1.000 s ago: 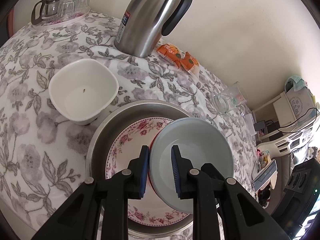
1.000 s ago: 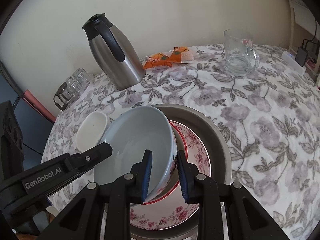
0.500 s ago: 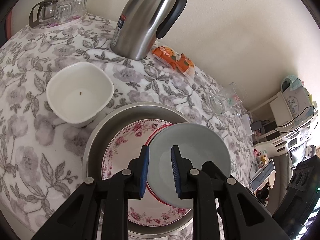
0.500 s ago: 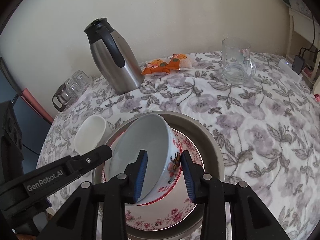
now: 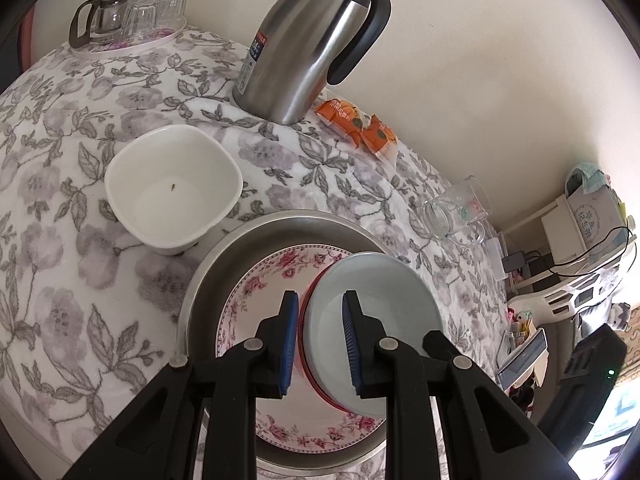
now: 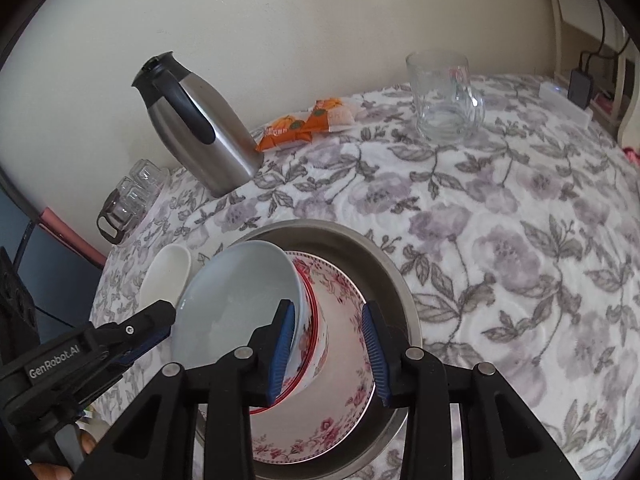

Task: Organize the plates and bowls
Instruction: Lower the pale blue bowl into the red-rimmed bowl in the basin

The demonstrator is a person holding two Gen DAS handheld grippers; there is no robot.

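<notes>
A pale blue bowl (image 5: 384,320) with a red rim and flowered outside sits tilted in a pink-flowered plate (image 5: 256,300), which lies in a steel basin (image 5: 224,248). My left gripper (image 5: 320,340) is open, its fingers straddling the bowl's left rim. In the right wrist view the same bowl (image 6: 240,300) leans left over the plate (image 6: 344,320) in the basin (image 6: 384,264). My right gripper (image 6: 330,350) is open, its left finger against the bowl's inside wall, the right finger apart from it. A white square bowl (image 5: 172,188) stands on the cloth left of the basin.
A steel thermos jug (image 5: 312,44) stands at the back by the wall, with orange snack packets (image 5: 356,124) beside it. A glass mug (image 6: 444,100) is at the back right. A tray of glasses and a small teapot (image 5: 124,16) is at the far left.
My right gripper has opened and let go of the blue bowl's rim. The bowl has settled lower onto the flowered plate. The left gripper has drawn back slightly.
</notes>
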